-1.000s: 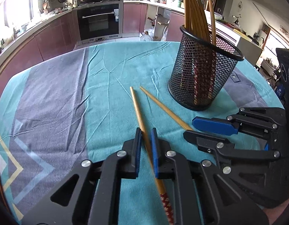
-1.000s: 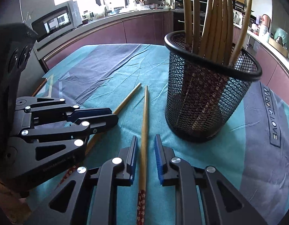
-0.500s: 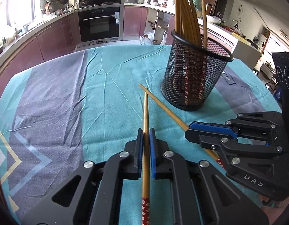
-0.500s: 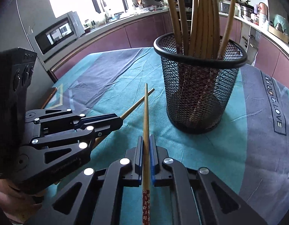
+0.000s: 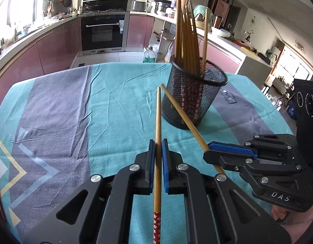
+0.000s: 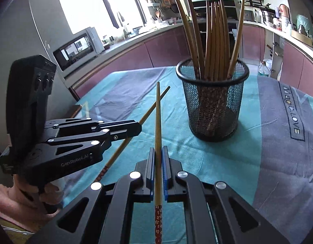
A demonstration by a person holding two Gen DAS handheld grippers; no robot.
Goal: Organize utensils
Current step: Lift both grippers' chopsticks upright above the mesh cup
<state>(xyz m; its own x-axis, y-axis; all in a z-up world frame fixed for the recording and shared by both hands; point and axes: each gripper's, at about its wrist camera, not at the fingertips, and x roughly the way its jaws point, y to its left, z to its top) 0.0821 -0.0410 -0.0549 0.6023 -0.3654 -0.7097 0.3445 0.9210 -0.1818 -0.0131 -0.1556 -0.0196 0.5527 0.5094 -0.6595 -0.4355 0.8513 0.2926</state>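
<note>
My left gripper (image 5: 158,143) is shut on a wooden chopstick (image 5: 158,113) with a red patterned end, which points forward off the cloth. My right gripper (image 5: 208,148) comes in from the right, shut on a second chopstick (image 5: 182,113) that crosses toward the first one's tip. In the right wrist view my right gripper (image 6: 158,150) clamps its chopstick (image 6: 158,113), and the left gripper (image 6: 139,129) holds the other chopstick (image 6: 164,92) from the left. A black mesh holder (image 5: 197,93) (image 6: 213,101) with several chopsticks stands upright just beyond both tips, slightly right.
A teal and grey tablecloth (image 5: 75,111) covers the round table. A small grey label patch (image 5: 229,98) lies right of the holder. A hand (image 6: 24,199) grips the left tool. Kitchen cabinets and an oven (image 5: 104,32) stand beyond the table's far edge.
Both grippers shut on their chopsticks, which lay loose between the jaws, and raised them off the cloth. Both views have pulled up and back from the holder.
</note>
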